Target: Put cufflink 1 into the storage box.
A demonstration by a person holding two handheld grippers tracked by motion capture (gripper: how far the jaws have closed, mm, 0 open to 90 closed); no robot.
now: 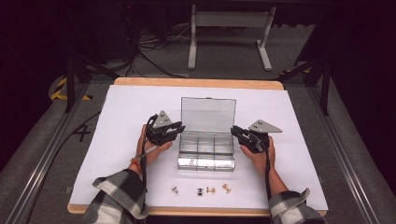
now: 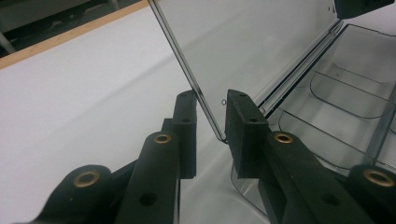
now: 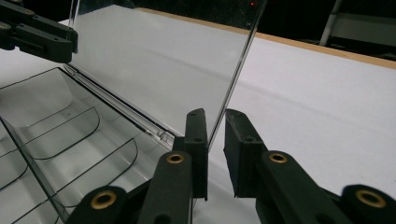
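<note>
Opening of a clear plastic compartment box (image 1: pixel 205 154) on a white-covered table (image 1: pixel 121 112). The box sits at the table's centre, its transparent lid (image 1: pixel 208 114) raised to near upright on the far hinge, with the divided tray of empty compartments below it. The left claw (image 1: pixel 180 128) straddles the lid's left edge near the hinge; in the left gripper view the edge (image 2: pixel 205 109) passes between the two pads with a gap on each side, so the claw is released, not clamping. The right claw (image 1: pixel 236 131) stands likewise at the lid's right edge (image 3: pixel 231 88): its pads flank the panel, one close beside it and the other apart, and it too appears released. The step in hand is judged to be letting go of the lid once it stands open. Several small metal parts (image 1: pixel 210 189) lie in a row on the table between the box and the person's sleeves (image 1: pixel 119 193). The next move probably calls for drawing both claws sideways off the lid without tipping it, then reaching down to the small parts for sorting into the compartments.
</note>
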